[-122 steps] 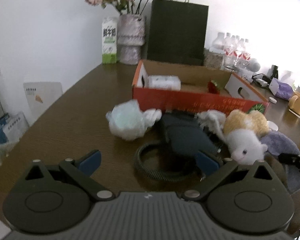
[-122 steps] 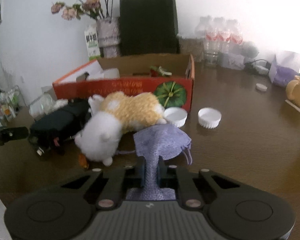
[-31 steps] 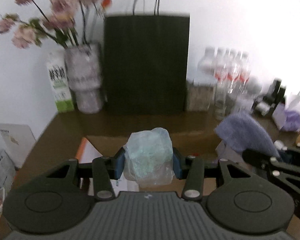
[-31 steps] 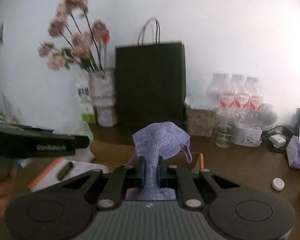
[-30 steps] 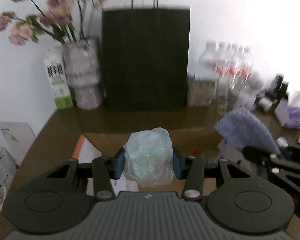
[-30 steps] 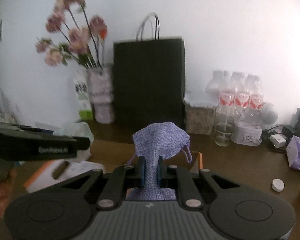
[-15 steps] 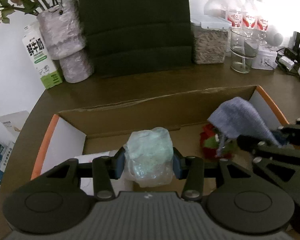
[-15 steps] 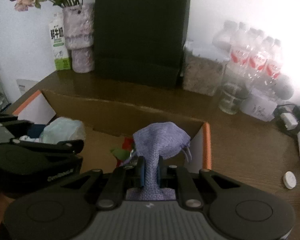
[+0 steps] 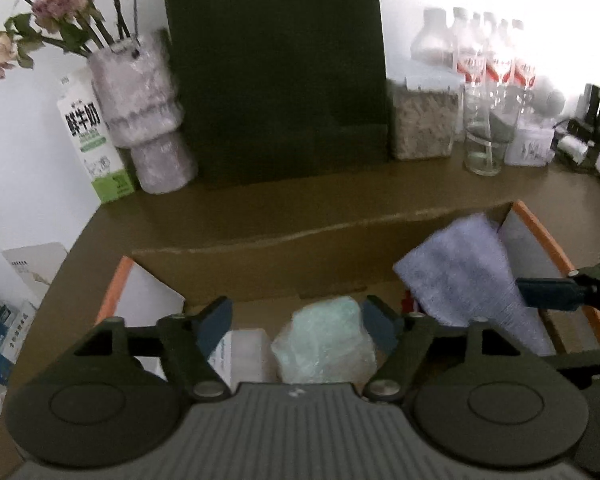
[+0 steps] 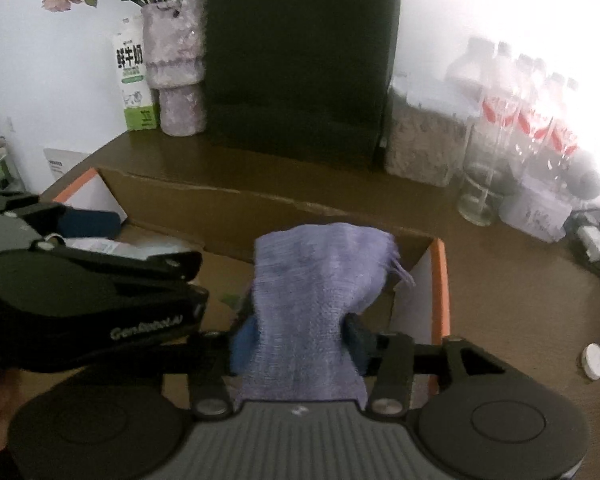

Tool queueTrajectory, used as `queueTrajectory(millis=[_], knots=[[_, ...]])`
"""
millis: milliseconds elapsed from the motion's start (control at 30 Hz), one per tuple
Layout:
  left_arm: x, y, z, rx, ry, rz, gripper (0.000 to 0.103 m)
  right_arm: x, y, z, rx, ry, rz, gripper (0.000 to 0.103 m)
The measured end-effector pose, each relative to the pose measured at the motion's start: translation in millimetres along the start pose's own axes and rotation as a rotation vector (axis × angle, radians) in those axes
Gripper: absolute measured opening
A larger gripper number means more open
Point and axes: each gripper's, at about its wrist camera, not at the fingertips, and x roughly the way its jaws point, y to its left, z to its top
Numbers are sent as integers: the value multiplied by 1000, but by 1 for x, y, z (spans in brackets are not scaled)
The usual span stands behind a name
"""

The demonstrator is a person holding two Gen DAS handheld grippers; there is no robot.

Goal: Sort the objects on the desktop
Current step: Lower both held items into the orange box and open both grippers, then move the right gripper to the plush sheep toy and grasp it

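Note:
My left gripper (image 9: 296, 318) is open over the orange-edged cardboard box (image 9: 256, 256). The pale green plastic bundle (image 9: 326, 344) lies loose between its spread blue pads, inside the box. My right gripper (image 10: 298, 338) is also open over the box's right end (image 10: 440, 280). The purple knitted cloth (image 10: 312, 292) still hangs between its parted pads. The cloth also shows in the left wrist view (image 9: 468, 276), at the box's right side.
A white packet (image 9: 244, 354) lies in the box by the bundle. Behind the box stand a black paper bag (image 9: 276, 68), a vase of flowers (image 9: 140, 108), a milk carton (image 9: 92, 140), a jar (image 9: 422, 124), water bottles (image 9: 488, 64) and a glass (image 9: 482, 144). A white cap (image 10: 594, 360) lies on the table at right.
Both grippers have opened over the box. The left pads have let go of the green bundle; the right pads have parted around the purple cloth.

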Motion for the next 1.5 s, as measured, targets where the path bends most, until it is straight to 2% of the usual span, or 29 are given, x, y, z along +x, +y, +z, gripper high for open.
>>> queueTrajectory(millis=[133, 167, 233, 300, 367, 600, 833, 1000, 1100, 1233, 1500], knots=[[-18, 8, 5, 8, -37, 7, 94, -18, 2, 2, -9, -41, -25, 80], [-23, 11, 5, 3, -47, 20, 103, -22, 2, 3, -10, -50, -33, 86], [-33, 19, 5, -12, -65, 23, 103, -32, 2, 4, -1, -69, -29, 94], [-41, 26, 3, -31, -68, 13, 103, -42, 3, 4, 7, -81, -21, 96], [-50, 33, 0, -57, -75, 9, 103, -51, 4, 3, 7, -97, -22, 103], [-88, 54, -16, -104, -133, 5, 103, -90, 12, -9, 9, -161, -23, 103], [-147, 75, -41, -151, -237, -50, 103, -144, 16, -35, 11, -295, -22, 103], [-188, 88, -67, -157, -320, -81, 103, -187, 18, -64, 6, -393, -18, 103], [-203, 95, -86, -147, -340, -92, 103, -208, 22, -86, 3, -436, -9, 103], [-216, 103, -113, -149, -352, -83, 103, -222, 23, -115, 22, -456, 21, 103], [-230, 111, -165, -160, -366, -9, 103, -222, 35, -162, 57, -411, 44, 103]])
